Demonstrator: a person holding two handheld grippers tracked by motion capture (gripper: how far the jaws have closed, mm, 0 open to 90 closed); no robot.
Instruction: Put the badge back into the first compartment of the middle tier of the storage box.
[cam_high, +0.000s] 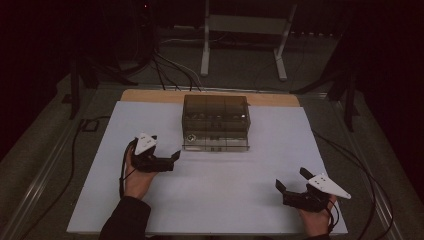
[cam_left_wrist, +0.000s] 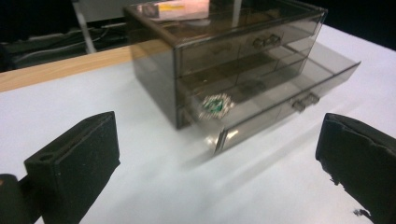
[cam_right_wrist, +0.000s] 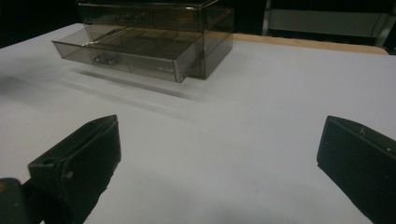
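Note:
A smoky clear plastic drawer chest (cam_high: 216, 116) stands at the far middle of the white table (cam_high: 210, 190). Its bottom drawer (cam_high: 216, 141) is pulled out toward me; in the left gripper view that drawer (cam_left_wrist: 280, 95) holds a small green and silver jewel (cam_left_wrist: 215, 105) near its left end. The drawer (cam_right_wrist: 122, 53) also shows in the right gripper view. My left gripper (cam_high: 172, 160) rests open just left of the drawer front, nothing between its jaws. My right gripper (cam_high: 291, 180) sits open near the table's front right, far from the chest.
A wooden strip (cam_high: 150, 96) runs along the table's far edge. Cables (cam_high: 170, 70) and a white metal stand (cam_high: 242, 30) lie on the dark floor beyond. Bare white table lies between the two grippers.

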